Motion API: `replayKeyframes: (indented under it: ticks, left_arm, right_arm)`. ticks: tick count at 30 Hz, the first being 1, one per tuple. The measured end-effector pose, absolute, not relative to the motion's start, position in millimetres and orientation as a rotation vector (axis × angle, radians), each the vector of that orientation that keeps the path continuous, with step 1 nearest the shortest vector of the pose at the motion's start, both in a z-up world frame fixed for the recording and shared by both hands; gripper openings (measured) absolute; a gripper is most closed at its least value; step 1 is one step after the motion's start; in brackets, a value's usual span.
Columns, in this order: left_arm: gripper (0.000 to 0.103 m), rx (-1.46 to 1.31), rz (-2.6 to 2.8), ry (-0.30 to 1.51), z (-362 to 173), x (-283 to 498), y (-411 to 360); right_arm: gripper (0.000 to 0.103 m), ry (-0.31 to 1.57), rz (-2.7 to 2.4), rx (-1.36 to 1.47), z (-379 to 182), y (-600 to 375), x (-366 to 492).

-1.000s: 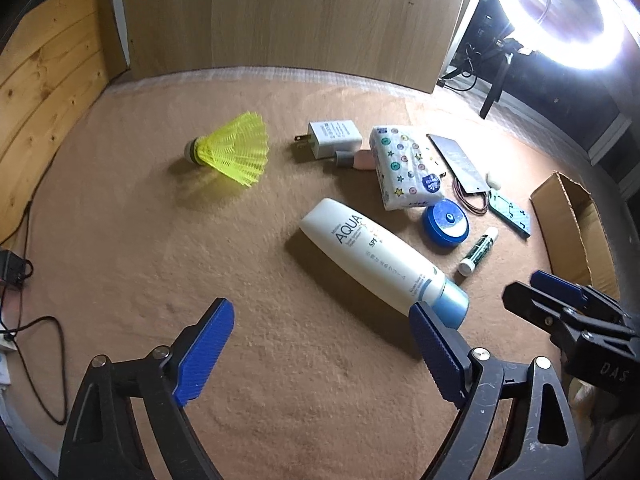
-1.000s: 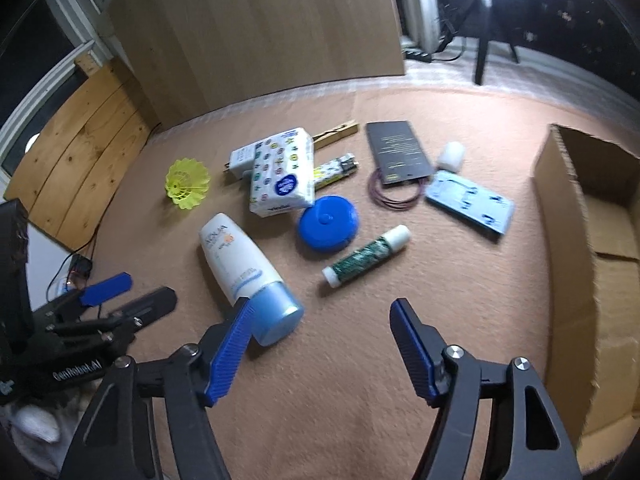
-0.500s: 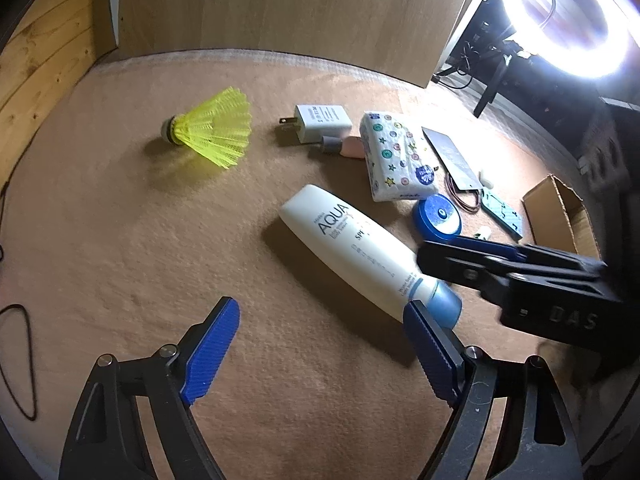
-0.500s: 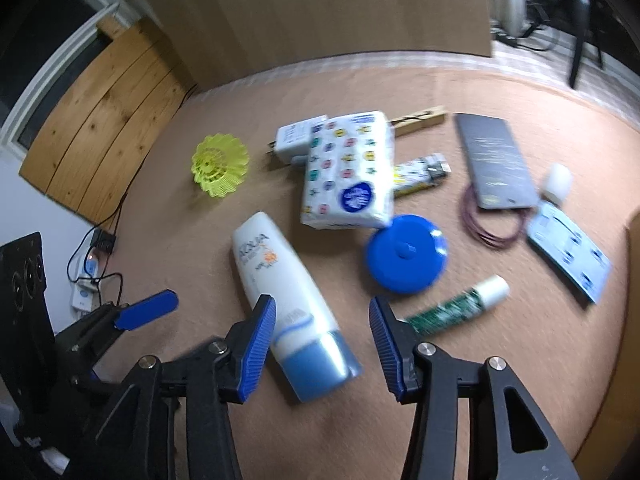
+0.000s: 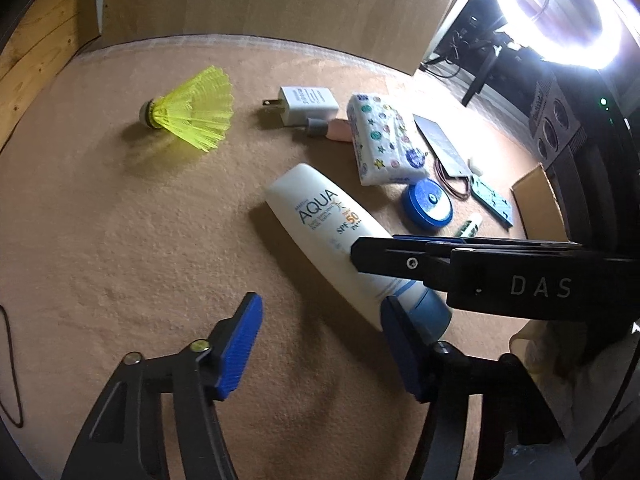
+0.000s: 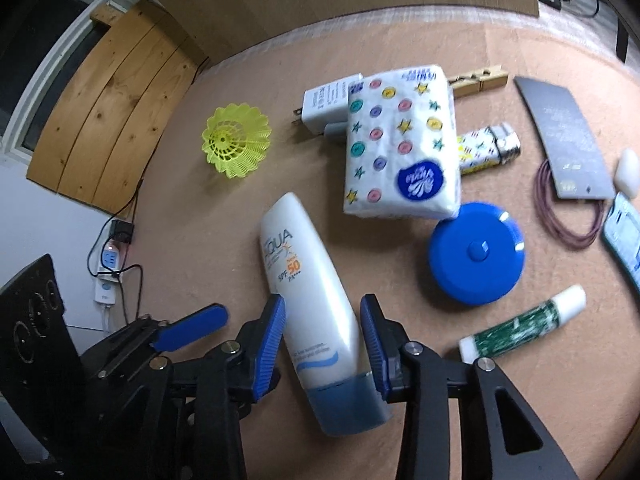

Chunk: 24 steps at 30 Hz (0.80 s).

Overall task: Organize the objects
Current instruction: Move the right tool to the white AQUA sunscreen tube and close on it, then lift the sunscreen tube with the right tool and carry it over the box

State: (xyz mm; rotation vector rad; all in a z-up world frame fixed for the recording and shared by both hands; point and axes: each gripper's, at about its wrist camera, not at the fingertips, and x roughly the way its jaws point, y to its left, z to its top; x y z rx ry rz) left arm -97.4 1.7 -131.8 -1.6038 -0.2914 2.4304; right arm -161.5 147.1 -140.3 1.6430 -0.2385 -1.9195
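Note:
A white sunscreen tube with a blue cap [image 6: 310,280] lies on the tan mat; it also shows in the left wrist view [image 5: 332,236]. My right gripper [image 6: 323,332] straddles its lower body just above the cap, jaws narrowed to either side of it; contact is unclear. In the left wrist view the right gripper [image 5: 384,256] reaches in from the right over the tube. My left gripper [image 5: 320,344] is open and empty, low over the mat beside the cap.
On the mat lie a yellow shuttlecock [image 5: 192,114], white charger [image 5: 306,104], tissue pack [image 6: 402,144], blue round case [image 6: 476,254], green lip balm [image 6: 520,330], dark card [image 6: 564,140] and clothespin [image 6: 478,80]. A cardboard box [image 5: 538,204] stands at right.
My right gripper moved left and down over the sunscreen tube and narrowed its jaws around it. The left gripper shifted slightly closer to the mat.

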Motion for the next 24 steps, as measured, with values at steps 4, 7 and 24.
replayKeyframes:
  ticks: [4, 7, 24]
  left_arm:
    - [0.061, -1.588, 2.397, -0.27, -133, -93, 6]
    - [0.061, -1.58, 2.361, -0.269, -133, -89, 9]
    - [0.072, -1.557, 2.158, -0.163, -137, -46, 61]
  right_arm:
    - [0.033, -0.296, -1.891, 1.659, -142, 151, -156]
    - [0.033, -0.356, -1.877, 1.672, -145, 159, -152]
    - [0.034, -0.556, -1.952, 1.692, -154, 210, -76]
